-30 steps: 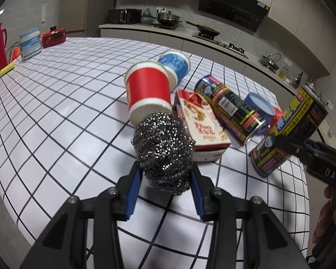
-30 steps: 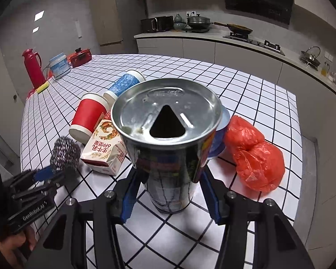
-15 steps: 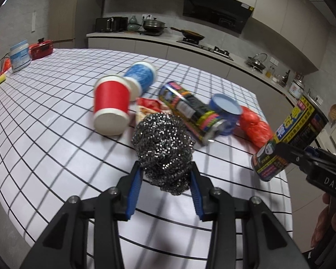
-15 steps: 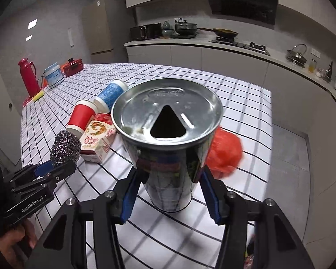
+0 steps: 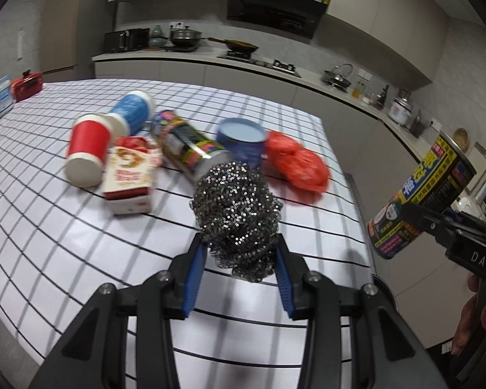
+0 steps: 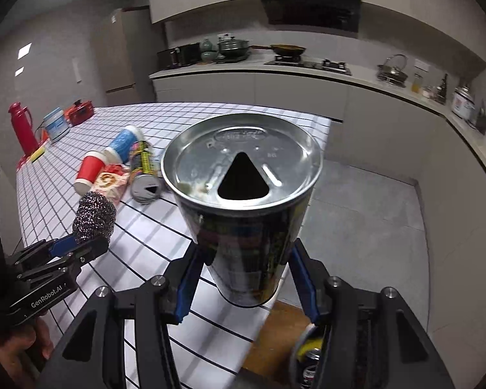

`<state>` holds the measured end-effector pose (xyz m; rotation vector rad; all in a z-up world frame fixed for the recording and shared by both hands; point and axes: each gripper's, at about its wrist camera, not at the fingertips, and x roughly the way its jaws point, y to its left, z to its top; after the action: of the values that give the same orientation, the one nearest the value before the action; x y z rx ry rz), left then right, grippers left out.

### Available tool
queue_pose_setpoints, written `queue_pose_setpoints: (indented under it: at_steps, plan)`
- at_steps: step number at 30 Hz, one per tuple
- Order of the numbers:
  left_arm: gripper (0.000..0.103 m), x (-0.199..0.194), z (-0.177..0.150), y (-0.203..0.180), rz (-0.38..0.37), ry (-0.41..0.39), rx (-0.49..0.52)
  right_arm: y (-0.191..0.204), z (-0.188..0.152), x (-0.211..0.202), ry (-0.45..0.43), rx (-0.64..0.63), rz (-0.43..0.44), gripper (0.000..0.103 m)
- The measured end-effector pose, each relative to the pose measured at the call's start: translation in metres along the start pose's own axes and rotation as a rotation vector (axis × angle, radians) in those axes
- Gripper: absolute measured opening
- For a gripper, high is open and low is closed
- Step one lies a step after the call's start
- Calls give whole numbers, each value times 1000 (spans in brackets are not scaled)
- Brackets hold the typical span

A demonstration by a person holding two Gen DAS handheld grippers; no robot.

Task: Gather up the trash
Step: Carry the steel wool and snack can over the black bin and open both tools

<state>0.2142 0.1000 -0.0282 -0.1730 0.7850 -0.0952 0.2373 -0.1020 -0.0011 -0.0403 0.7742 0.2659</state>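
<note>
Left hand-held gripper (image 5: 239, 259) clamped on steel scourer (image 5: 236, 214), above near edge of table (image 5: 48, 227). Right hand-held gripper (image 6: 243, 278) clamped on open drink can (image 6: 243, 201), past table's right edge.

The right gripper (image 6: 243, 278) clamps an opened can (image 6: 243, 201) upright over the corner of the grid-patterned table (image 6: 178, 220), while at the left the left gripper (image 6: 81, 246) pinches a steel wool ball (image 6: 95, 217) (cups, a carton and another can lie beyond).
</note>
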Motion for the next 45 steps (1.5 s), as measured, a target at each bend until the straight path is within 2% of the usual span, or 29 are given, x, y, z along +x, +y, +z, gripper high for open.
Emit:
queue_pose_setpoints:
  at_steps: [14,24,30,37,45]
  plan:
    - [42,4,-12,-100,-140,26,113,-95,-45,-58,-6,121,-139,55]
    - [42,20,-44,-171,-222,89,188,-162,-99,-77,48,173,-207,55]
    - [42,42,-81,-205,-229,163,203,-200,-140,-65,120,179,-201,55]
    - [42,63,-118,-228,-208,227,180,-222,-173,-39,189,140,-156,55]
    - [42,95,-142,-237,-183,290,136,-234,-198,5,250,-12,-79,55]
